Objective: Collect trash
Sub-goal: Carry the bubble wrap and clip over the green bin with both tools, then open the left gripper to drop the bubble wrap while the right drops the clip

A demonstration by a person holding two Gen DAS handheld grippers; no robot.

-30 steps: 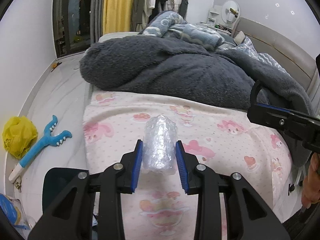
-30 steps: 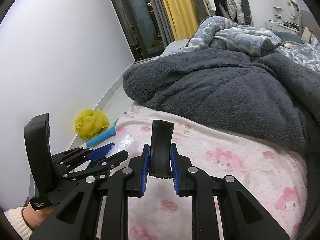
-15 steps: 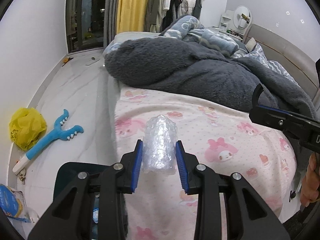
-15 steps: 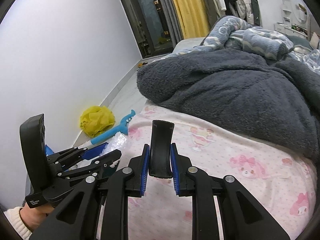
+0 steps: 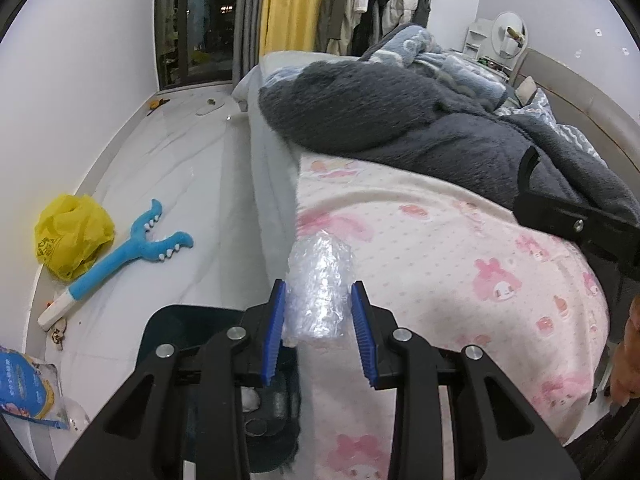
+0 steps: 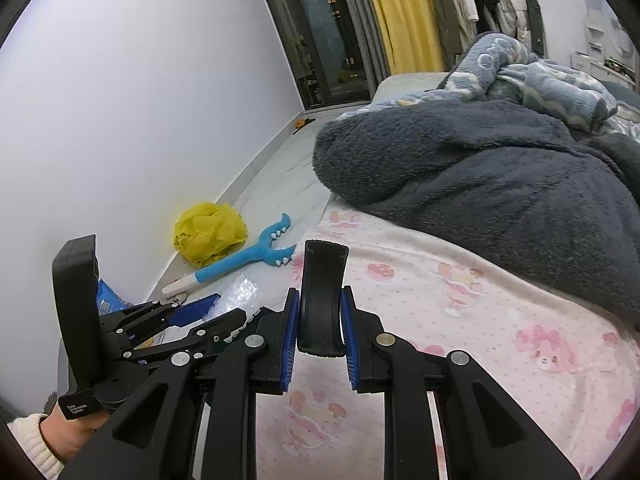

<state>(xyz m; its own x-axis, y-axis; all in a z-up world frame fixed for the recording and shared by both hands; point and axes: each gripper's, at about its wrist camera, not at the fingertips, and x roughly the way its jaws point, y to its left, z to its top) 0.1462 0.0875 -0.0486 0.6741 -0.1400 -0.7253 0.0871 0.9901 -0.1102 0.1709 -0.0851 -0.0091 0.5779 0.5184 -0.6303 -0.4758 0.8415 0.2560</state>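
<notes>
My left gripper point(image 5: 319, 304) is shut on a crumpled wad of clear bubble wrap point(image 5: 320, 284), held at the left edge of the bed above a dark bin point(image 5: 188, 320) on the floor. My right gripper point(image 6: 320, 312) is shut on a curved black plastic piece point(image 6: 322, 296) above the pink cartoon bedsheet point(image 6: 460, 300). The left gripper with the bubble wrap point(image 6: 236, 292) also shows low on the left of the right wrist view. The right gripper's tip point(image 5: 572, 220) shows at the right of the left wrist view.
A crumpled yellow plastic bag point(image 5: 68, 236) and a blue plush toy point(image 5: 128, 252) lie on the white floor by the wall. A blue packet point(image 5: 24, 388) lies lower left. A dark grey fleece blanket point(image 5: 420, 128) covers the far bed.
My left gripper has moved left with the bubble wrap, from over the sheet to the bed's edge above the bin. The right gripper has followed left, still holding the black piece.
</notes>
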